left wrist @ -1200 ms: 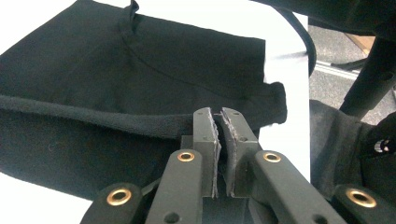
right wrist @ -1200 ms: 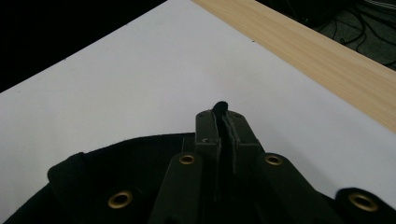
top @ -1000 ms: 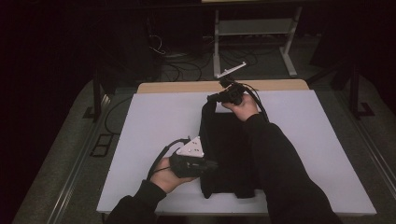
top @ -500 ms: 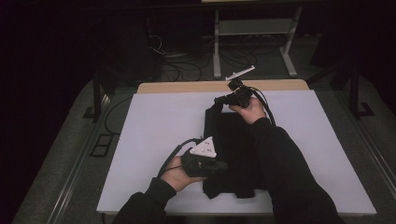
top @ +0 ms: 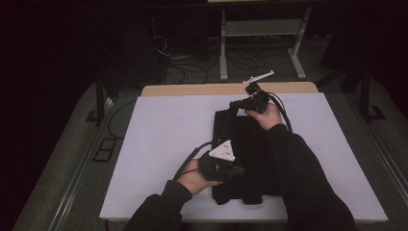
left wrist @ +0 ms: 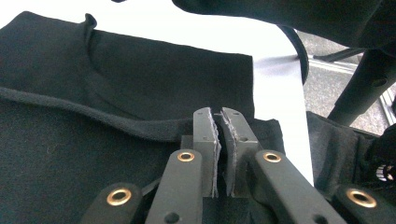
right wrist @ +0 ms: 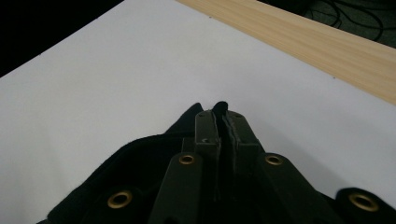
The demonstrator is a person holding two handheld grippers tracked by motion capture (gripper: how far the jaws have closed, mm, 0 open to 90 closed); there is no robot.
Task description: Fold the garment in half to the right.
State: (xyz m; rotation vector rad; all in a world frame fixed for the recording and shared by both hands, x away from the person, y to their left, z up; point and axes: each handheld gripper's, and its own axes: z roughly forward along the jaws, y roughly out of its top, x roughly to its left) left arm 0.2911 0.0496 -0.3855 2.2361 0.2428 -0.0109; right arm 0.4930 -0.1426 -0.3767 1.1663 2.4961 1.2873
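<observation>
Garment: a black cloth [top: 248, 159] lies on the white counter [top: 163, 130], partly folded lengthwise, right of its middle.
Left gripper [top: 238, 171]: jaws pressed together, pinching a fold of the cloth at its near left edge.
Right gripper [top: 234, 104]: jaws pressed together on the cloth's far corner, lifted slightly off the counter.
Counter edge: a wooden strip [right wrist: 317, 42] runs along the far side.

A dim lab: white worktable [top: 163, 144], floor cables [top: 192, 62], metal stand [top: 260, 33].
</observation>
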